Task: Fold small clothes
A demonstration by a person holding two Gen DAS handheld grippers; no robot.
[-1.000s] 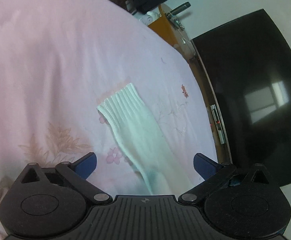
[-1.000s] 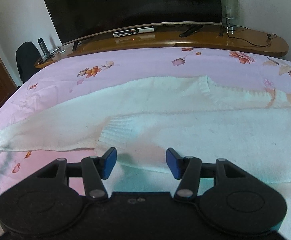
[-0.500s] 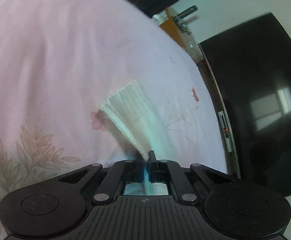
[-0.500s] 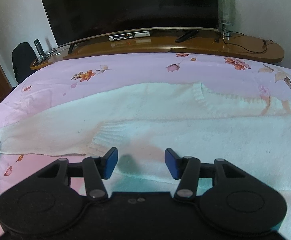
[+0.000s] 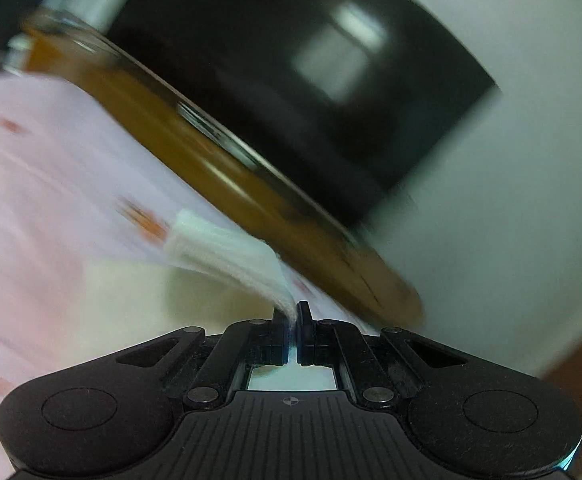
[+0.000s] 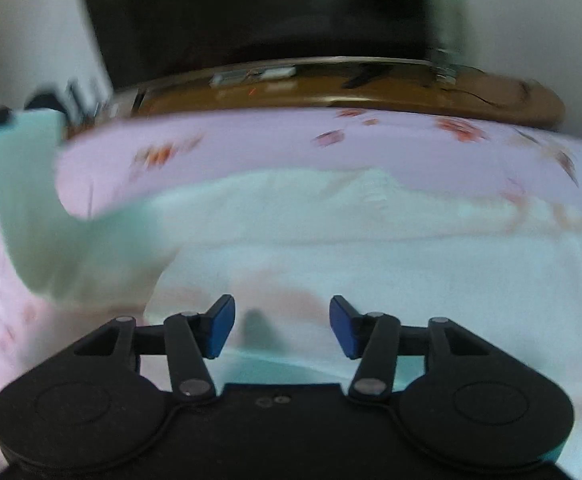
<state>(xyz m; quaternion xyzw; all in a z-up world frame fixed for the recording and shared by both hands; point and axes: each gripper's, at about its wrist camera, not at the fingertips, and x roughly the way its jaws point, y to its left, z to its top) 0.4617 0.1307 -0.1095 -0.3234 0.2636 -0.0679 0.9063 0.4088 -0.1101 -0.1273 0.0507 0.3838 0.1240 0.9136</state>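
A white knit sweater [image 6: 371, 256] lies spread on the pink floral bedsheet [image 6: 251, 148]. My left gripper [image 5: 292, 316] is shut on the sweater's sleeve cuff [image 5: 227, 250] and holds it lifted off the bed. In the right wrist view the lifted sleeve [image 6: 27, 200] rises at the far left toward the left gripper, which shows only as a dark blur at the frame edge. My right gripper [image 6: 282, 326] is open and empty, low over the sweater's body near its bottom hem. Both views are motion-blurred.
A wooden TV stand [image 6: 331, 92] runs along the far side of the bed, with a large black TV [image 6: 251, 12] on it and small items on its top. It also shows in the left wrist view [image 5: 227, 160]. White walls stand behind.
My left gripper closed on the sleeve cuff, then lifted it off the bed and swung toward the TV side. My right gripper stayed open over the sweater's body and moved a little.
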